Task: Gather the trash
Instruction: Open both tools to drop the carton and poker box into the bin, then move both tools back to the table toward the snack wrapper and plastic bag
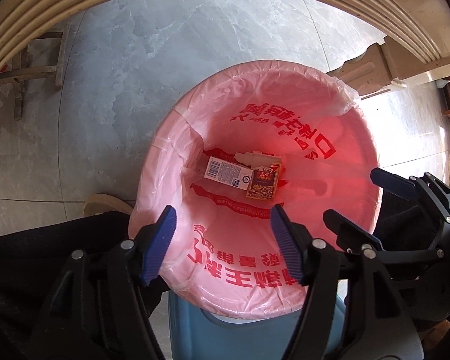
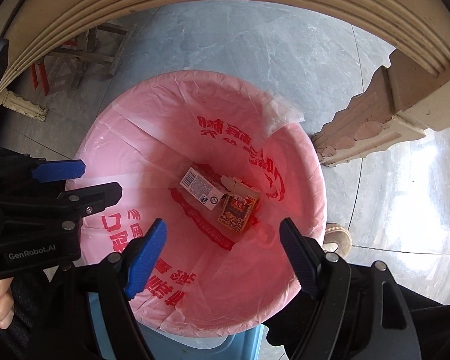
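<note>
While both of my grippers hang over the bin, I read the drop as done. My left gripper (image 1: pixel 221 243) stands released, blue pads apart, nothing between them; my right gripper (image 2: pixel 223 255) is likewise spread and empty. Below them the pink plastic liner bag with red printing (image 2: pixel 152 138) is stretched over the rim of the light blue bin (image 1: pixel 194 330). At its bottom lie two pieces of trash, touching: a white cardboard carton with a barcode (image 1: pixel 225 175) and a small dark red and gold printed box (image 1: pixel 264 184). Both are well inside. Whether more litter waits on the grey marbled floor tiles (image 1: pixel 164 60) I cannot tell; none shows near the bin.
</note>
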Motion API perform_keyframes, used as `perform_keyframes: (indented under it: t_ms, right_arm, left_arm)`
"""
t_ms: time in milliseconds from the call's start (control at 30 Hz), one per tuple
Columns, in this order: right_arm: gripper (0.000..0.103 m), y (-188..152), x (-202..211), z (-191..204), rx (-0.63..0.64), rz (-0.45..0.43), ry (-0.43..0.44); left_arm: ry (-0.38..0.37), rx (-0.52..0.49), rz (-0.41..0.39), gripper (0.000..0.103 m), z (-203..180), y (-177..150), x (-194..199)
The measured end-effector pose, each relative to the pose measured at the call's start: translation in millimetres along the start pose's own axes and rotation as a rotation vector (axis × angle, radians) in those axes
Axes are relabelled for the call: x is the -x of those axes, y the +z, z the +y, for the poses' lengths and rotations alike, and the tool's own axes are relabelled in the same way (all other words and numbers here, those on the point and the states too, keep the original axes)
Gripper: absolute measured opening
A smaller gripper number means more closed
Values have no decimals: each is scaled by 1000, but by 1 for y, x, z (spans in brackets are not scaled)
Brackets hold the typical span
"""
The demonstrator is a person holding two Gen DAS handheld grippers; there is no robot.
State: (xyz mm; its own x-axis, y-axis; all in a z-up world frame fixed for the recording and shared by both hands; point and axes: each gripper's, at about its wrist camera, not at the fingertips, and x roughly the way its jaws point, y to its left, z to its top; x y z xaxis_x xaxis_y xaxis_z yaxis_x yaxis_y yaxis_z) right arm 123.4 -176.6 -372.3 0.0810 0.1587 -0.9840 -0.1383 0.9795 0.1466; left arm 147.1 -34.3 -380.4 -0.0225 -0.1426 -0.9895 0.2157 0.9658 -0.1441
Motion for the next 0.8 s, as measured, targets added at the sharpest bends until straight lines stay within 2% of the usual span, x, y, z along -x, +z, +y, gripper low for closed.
perform_keyframes:
  t_ms: [200, 500, 633, 733, 800]
  right_arm:
    - [76, -1, 7, 6, 17, -21, 5]
    - [76, -9, 35, 10, 14, -83, 32]
    - [76, -13, 73, 6, 0, -153, 61]
    - [77, -12, 118, 3, 13, -235, 61]
    - [84, -8, 151, -1, 32, -292, 60]
  left_arm:
    - [17, -18, -34, 70, -5, -4, 9]
    - [65, 11, -80, 71, -2, -14, 33]
    - [108, 29, -133, 71, 3, -23, 75]
    - [94, 54, -190, 71, 10, -28, 127]
    - [88, 69, -230, 72, 16, -27, 169]
